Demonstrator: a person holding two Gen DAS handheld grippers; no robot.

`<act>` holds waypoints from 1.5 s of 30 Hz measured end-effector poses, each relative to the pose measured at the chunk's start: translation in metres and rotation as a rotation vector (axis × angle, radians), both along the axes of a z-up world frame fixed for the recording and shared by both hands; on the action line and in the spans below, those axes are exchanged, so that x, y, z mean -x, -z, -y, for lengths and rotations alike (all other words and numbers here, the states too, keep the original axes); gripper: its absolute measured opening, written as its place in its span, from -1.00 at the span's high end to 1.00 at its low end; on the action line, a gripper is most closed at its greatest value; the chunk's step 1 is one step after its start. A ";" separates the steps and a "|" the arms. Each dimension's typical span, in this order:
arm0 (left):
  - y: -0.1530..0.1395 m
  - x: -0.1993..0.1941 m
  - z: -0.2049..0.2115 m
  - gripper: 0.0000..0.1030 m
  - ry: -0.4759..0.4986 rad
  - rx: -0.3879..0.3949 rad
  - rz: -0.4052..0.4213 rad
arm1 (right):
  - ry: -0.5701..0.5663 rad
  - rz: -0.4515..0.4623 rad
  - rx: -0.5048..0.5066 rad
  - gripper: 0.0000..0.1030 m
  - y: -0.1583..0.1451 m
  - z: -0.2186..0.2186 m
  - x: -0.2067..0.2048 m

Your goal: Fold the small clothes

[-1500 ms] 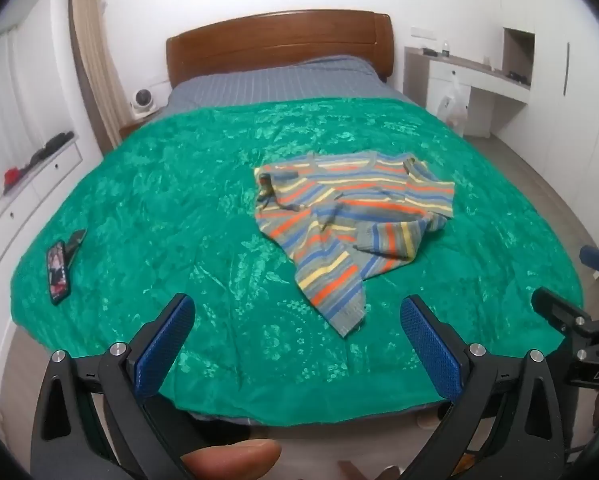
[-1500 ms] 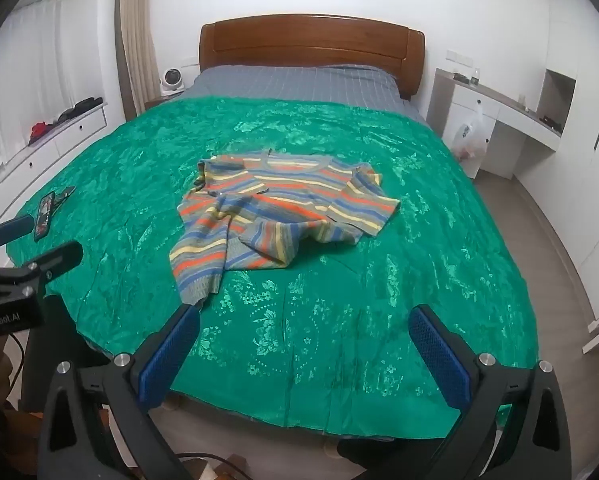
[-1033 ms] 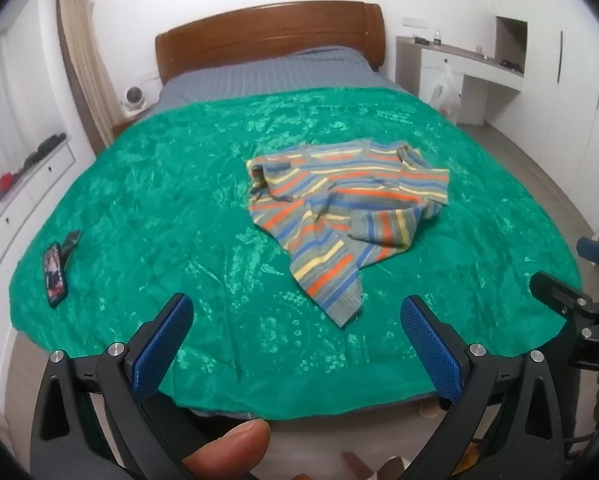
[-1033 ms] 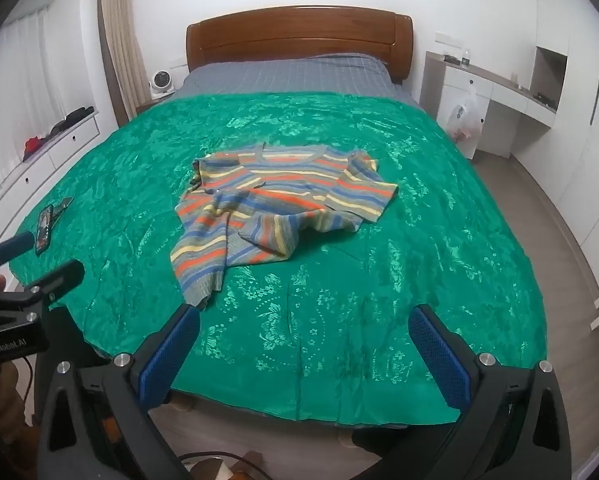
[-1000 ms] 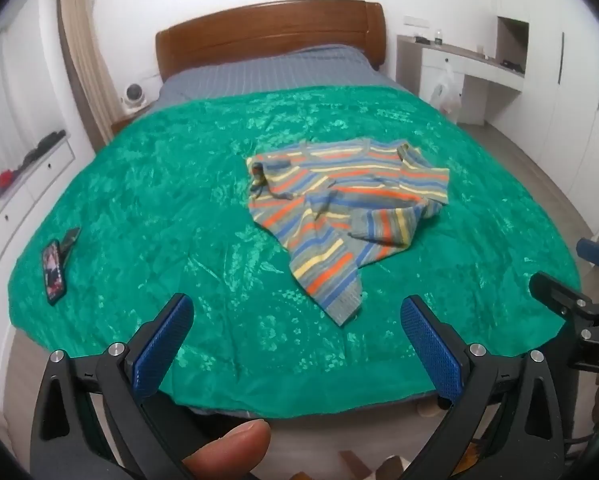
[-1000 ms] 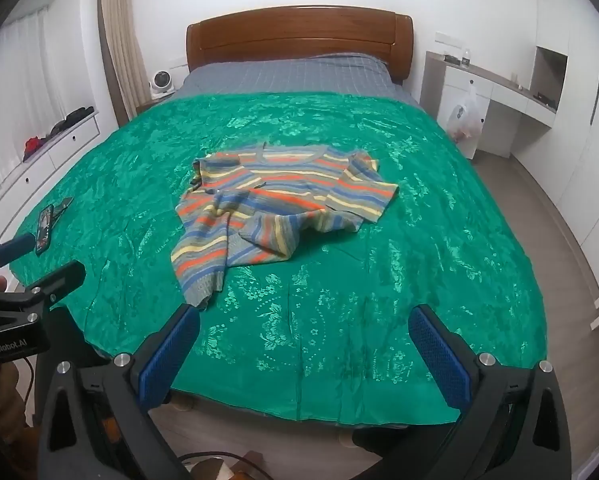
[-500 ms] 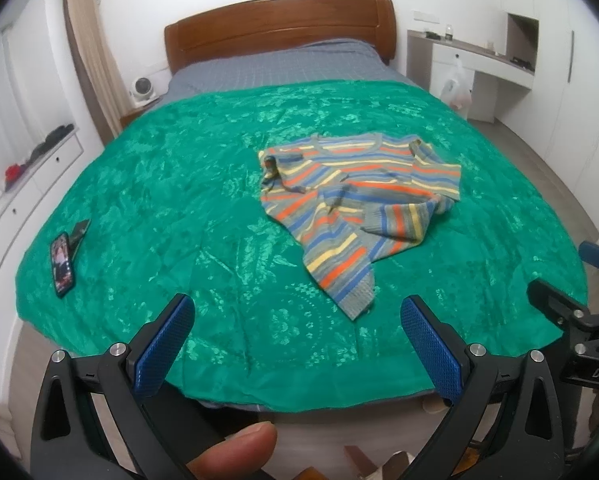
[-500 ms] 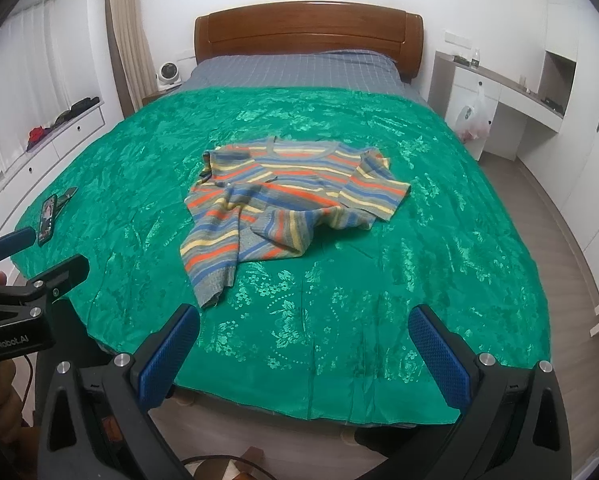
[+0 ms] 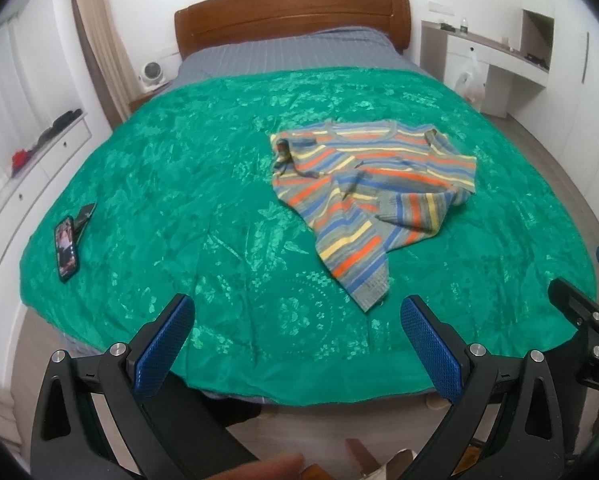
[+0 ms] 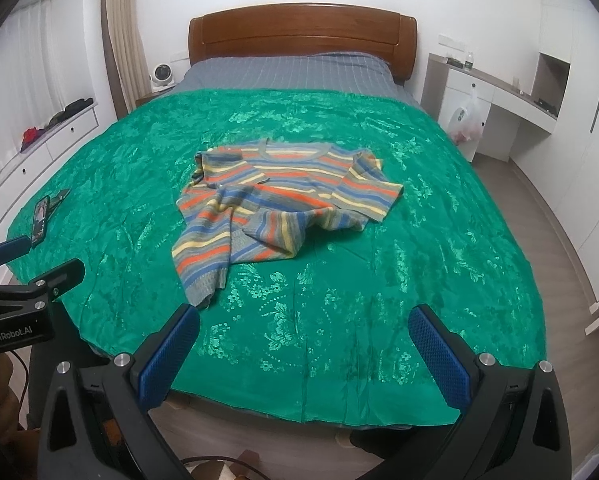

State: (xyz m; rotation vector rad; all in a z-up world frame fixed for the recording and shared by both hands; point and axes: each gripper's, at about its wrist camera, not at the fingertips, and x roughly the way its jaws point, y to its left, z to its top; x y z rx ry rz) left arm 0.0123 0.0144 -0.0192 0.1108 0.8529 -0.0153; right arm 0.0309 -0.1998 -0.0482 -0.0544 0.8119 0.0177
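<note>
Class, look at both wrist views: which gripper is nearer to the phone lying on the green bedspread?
Left. The phone lies near the bed's left edge, just left of the left gripper. The right gripper sits further right, with the left gripper between it and the phone. Both jaws are open.

one striped sweater [image 9: 373,196], one phone [image 9: 66,249], two grippers [image 9: 295,332]

Striped sweater [image 9: 373,190] lies crumpled beyond the spread left tool [image 9: 295,336]

White walls, wooden headboard [image 10: 302,32], green bedspread [image 10: 379,272], white desk [image 10: 499,96], grey wood floor [image 10: 559,216].
</note>
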 end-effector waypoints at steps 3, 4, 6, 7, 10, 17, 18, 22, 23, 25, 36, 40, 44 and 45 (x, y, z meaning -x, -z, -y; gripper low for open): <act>0.001 -0.001 -0.001 -0.99 -0.004 0.001 -0.007 | 0.002 -0.003 0.002 -0.99 0.001 0.000 -0.001; 0.002 -0.001 -0.001 -0.99 -0.005 0.001 -0.008 | 0.004 -0.003 0.004 -0.99 0.001 0.000 -0.001; 0.002 -0.001 -0.002 -0.99 -0.007 0.002 -0.011 | 0.006 -0.003 0.007 -0.99 0.001 0.000 -0.001; 0.002 -0.001 -0.002 -0.99 -0.008 0.002 -0.011 | 0.007 -0.004 0.008 -0.99 0.002 0.000 -0.001; 0.002 -0.002 -0.003 -0.99 -0.011 0.003 -0.012 | 0.009 -0.007 0.012 -0.99 0.002 -0.001 -0.002; 0.004 -0.004 -0.004 -0.99 -0.017 0.001 -0.016 | 0.013 -0.016 0.020 -0.99 0.005 -0.002 -0.003; 0.004 -0.004 -0.005 -0.99 -0.018 0.001 -0.017 | 0.014 -0.018 0.020 -0.99 0.005 -0.002 -0.004; 0.005 -0.005 -0.005 -0.99 -0.022 0.002 -0.017 | 0.015 -0.018 0.022 -0.99 0.005 -0.002 -0.004; 0.005 -0.005 -0.005 -0.99 -0.021 0.003 -0.017 | 0.014 -0.018 0.022 -0.99 0.005 -0.002 -0.004; 0.005 -0.005 -0.005 -0.99 -0.019 0.002 -0.019 | 0.013 -0.018 0.023 -0.99 0.006 -0.002 -0.005; 0.005 -0.004 -0.003 -0.99 -0.008 0.003 -0.015 | 0.010 -0.023 0.028 -0.99 0.009 -0.005 -0.006; 0.003 -0.002 -0.004 -0.99 -0.011 0.007 -0.010 | 0.038 -0.016 0.066 -0.99 0.010 -0.004 -0.006; 0.004 -0.002 -0.005 -0.99 -0.010 0.011 -0.018 | 0.073 -0.010 0.107 -0.99 0.010 -0.001 -0.005; 0.005 -0.002 -0.004 -0.99 -0.009 0.011 -0.021 | 0.080 -0.013 0.112 -0.99 0.011 0.000 -0.005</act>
